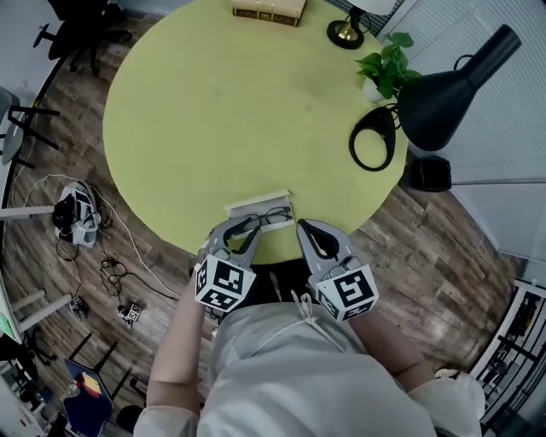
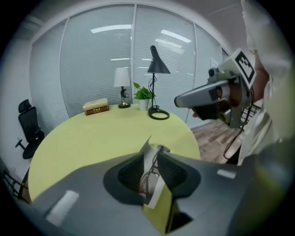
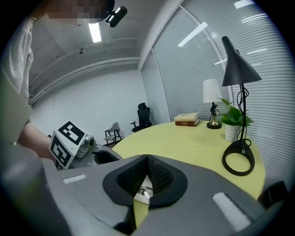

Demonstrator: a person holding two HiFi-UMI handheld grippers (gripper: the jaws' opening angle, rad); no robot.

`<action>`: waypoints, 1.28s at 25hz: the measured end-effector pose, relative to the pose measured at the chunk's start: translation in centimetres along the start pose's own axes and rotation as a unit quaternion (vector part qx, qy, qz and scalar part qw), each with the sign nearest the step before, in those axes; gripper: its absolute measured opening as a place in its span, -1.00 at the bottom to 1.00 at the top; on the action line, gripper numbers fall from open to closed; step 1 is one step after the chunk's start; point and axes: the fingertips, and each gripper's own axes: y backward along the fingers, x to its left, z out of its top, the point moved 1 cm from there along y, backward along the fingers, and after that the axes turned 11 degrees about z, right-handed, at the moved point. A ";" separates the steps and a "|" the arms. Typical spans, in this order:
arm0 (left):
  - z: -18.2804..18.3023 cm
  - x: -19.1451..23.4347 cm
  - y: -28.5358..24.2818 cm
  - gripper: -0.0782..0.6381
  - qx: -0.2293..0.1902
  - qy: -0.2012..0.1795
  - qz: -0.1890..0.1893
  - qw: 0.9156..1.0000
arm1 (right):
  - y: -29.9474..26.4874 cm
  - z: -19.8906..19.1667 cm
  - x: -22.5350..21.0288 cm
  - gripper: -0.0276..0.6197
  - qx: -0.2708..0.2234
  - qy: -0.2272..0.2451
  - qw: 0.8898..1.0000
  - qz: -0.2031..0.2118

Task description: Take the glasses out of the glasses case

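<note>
An open white glasses case lies at the near edge of the round yellow-green table. Dark-framed glasses rest inside it. My left gripper reaches in from the case's front left. In the left gripper view my left gripper is shut on a thin white wall of the case, with the glasses' wire rim lying against it between the jaws. My right gripper sits just off the case's right end. Seen from its own camera, my right gripper is shut with nothing in it, and the case shows below the tips.
A black desk lamp with a ring base, a potted plant, a small brass-footed lamp and stacked books stand along the table's far and right rim. Office chairs and cables sit on the wooden floor at left.
</note>
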 end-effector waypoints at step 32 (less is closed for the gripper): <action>-4.1 -3.2 -7.0 -0.72 0.117 -0.224 -0.154 0.955 | 2.0 0.8 -2.9 -0.92 -0.015 -0.014 1.000 -0.020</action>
